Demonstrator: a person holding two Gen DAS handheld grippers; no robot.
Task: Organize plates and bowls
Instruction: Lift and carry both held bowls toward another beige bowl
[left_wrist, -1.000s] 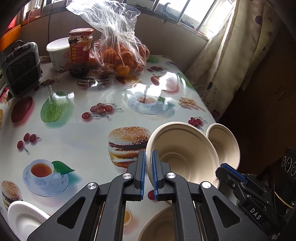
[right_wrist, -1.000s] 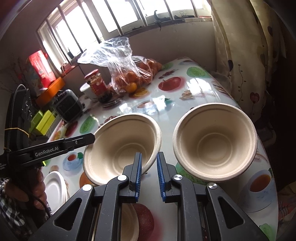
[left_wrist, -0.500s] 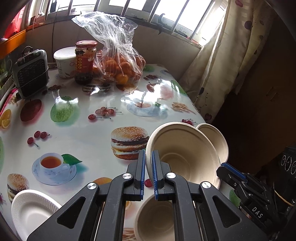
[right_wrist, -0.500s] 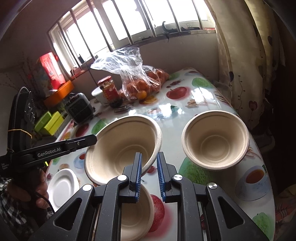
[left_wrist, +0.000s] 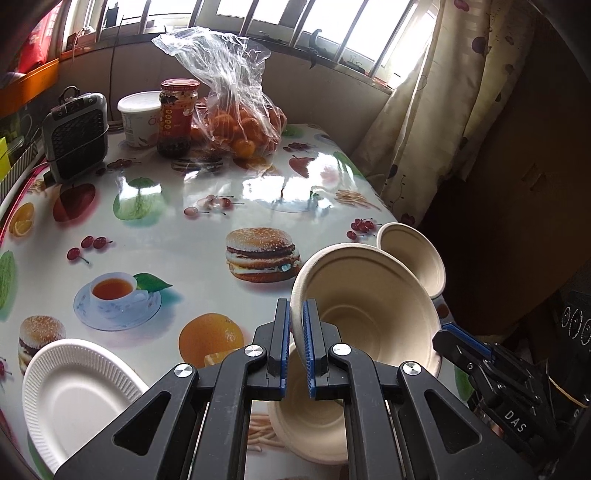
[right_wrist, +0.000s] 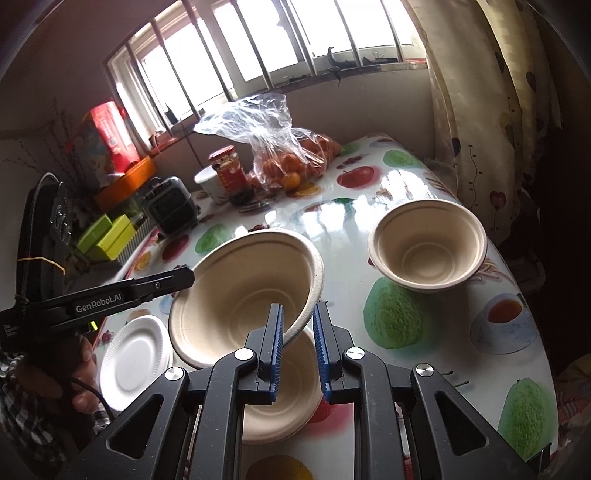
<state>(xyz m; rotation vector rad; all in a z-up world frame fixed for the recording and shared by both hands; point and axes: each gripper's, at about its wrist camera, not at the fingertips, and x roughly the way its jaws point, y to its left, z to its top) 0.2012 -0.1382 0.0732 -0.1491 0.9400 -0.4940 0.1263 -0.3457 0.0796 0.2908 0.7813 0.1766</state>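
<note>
A beige paper bowl (left_wrist: 369, 314) hangs tilted above the table, held from both sides. My left gripper (left_wrist: 294, 306) is shut on its left rim. In the right wrist view, my right gripper (right_wrist: 298, 310) is shut on the near right rim of the same bowl (right_wrist: 240, 291). Under it a second beige bowl (left_wrist: 314, 424) (right_wrist: 288, 384) sits on the table, partly hidden by the fingers. A third beige bowl (right_wrist: 428, 247) (left_wrist: 413, 258) stands apart near the table's right edge. White paper plates (left_wrist: 81, 395) (right_wrist: 133, 354) lie at the near left.
The table (left_wrist: 177, 266) has a glossy food-print cloth. At its far end stand a bag of oranges (left_wrist: 240, 125), a red-lidded jar (left_wrist: 177, 114), a white tub (left_wrist: 136, 118) and a small grey heater (left_wrist: 74, 136). A curtain (left_wrist: 436, 122) hangs by the right edge.
Both grippers have drawn back and risen with the bowl between them. The bowl underneath and the white plates have come further into view, and the third bowl looks smaller.
</note>
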